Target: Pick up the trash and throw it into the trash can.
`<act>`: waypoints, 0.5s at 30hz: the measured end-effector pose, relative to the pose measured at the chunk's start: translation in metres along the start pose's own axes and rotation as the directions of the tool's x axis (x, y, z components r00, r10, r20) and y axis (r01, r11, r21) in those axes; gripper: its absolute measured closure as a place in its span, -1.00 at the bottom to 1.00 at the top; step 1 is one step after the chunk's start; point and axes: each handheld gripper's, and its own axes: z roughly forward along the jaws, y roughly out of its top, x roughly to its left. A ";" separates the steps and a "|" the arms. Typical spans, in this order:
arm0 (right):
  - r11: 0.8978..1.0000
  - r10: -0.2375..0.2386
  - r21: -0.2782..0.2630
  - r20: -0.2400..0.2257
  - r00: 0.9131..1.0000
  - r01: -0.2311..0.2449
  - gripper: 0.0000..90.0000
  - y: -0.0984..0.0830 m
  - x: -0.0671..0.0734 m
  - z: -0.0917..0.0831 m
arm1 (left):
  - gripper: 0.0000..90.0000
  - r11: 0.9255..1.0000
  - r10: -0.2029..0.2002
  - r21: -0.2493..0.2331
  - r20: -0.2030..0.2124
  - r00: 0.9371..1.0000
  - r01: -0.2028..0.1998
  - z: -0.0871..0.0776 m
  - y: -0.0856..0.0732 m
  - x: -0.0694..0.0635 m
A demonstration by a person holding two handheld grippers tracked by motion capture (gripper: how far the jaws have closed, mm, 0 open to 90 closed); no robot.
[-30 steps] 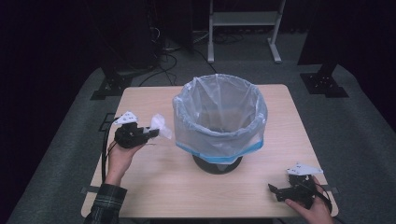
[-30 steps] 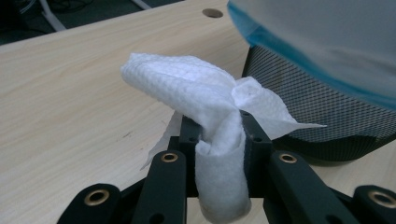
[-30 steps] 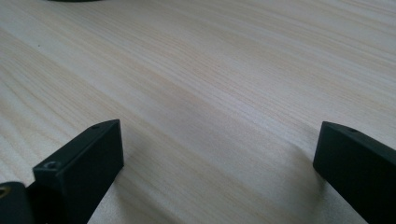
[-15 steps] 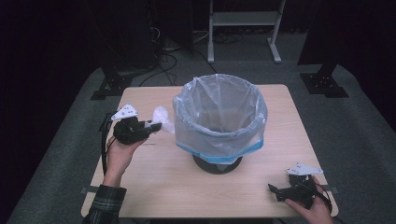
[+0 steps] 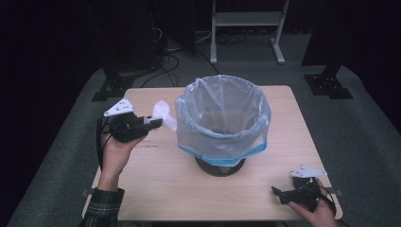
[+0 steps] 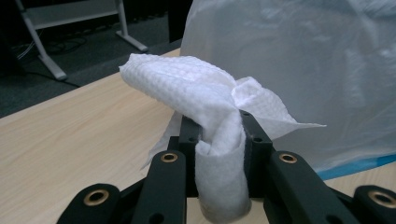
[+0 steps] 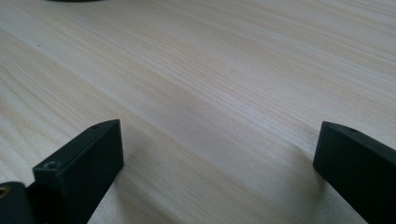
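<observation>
Left gripper view: crumpled white paper towel (image 6: 205, 100) pinched between black jaws of left gripper (image 6: 219, 140), bunched end flopped over the tips, just beside the clear bag-lined bin (image 6: 303, 70). High view: towel (image 5: 163, 113) held clear of the wooden table (image 5: 156, 189), beside bin rim (image 5: 222, 118). Right gripper (image 7: 217, 177) spread wide, nothing between, low over bare tabletop.

High view above the table (image 5: 156, 189) looking down, gripper views close and low, sharing its wood.
</observation>
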 end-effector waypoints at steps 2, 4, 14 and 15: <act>1.000 0.000 0.000 0.000 1.000 0.000 -1.00 0.000 0.000 0.000 | 0.67 1.000 -0.002 -0.018 0.008 1.000 0.002 -0.003 0.004 -0.001; 1.000 0.000 0.000 0.000 1.000 0.000 -1.00 0.000 0.000 0.000 | 0.67 0.999 0.004 -0.039 0.025 1.000 -0.003 -0.007 0.010 -0.003; 1.000 0.000 0.000 0.000 1.000 0.000 -1.00 0.000 0.000 0.000 | 0.67 0.993 0.047 -0.112 0.045 0.998 -0.042 -0.022 0.047 -0.013; 1.000 0.000 0.000 0.000 1.000 0.000 -1.00 0.000 0.000 0.000 | 0.67 0.992 0.051 -0.120 0.053 0.997 -0.044 -0.022 0.051 -0.015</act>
